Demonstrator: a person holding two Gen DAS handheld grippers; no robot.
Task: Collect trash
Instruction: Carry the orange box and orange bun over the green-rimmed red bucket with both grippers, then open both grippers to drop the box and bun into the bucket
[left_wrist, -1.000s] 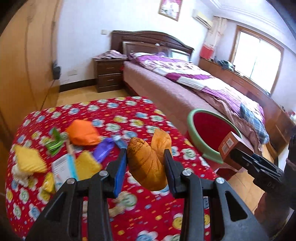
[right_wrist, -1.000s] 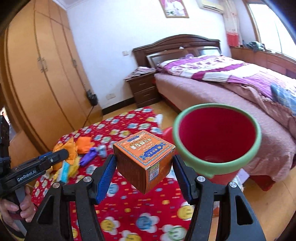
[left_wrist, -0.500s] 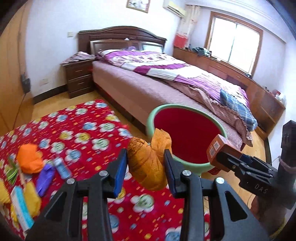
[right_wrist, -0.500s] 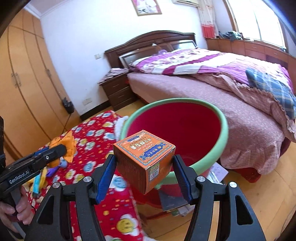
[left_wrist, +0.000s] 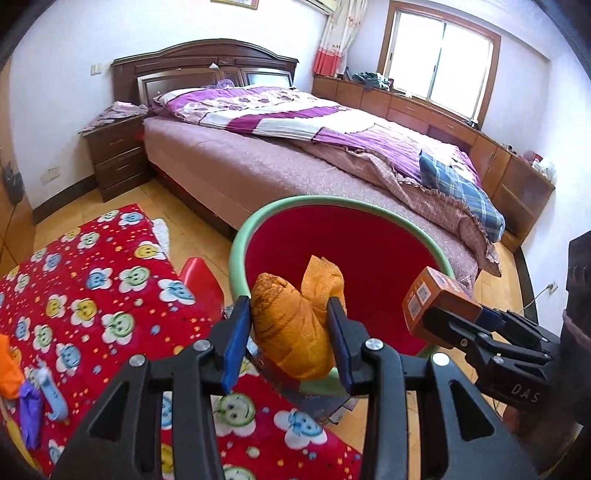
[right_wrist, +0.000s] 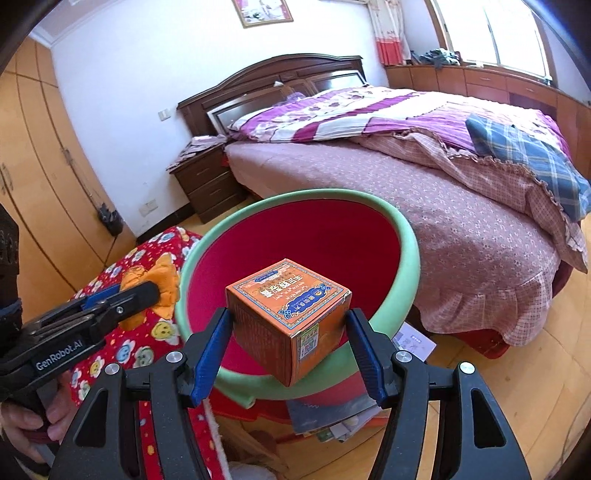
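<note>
Opening around a crumpled orange wrapper (left_wrist: 291, 332), the left tool (left_wrist: 288, 332) hangs over the red bin (left_wrist: 236, 251).

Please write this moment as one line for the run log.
left tool: jaws opening, orange wrapper between them | right tool: shut on orange box | both over red bin | drop pending
</note>
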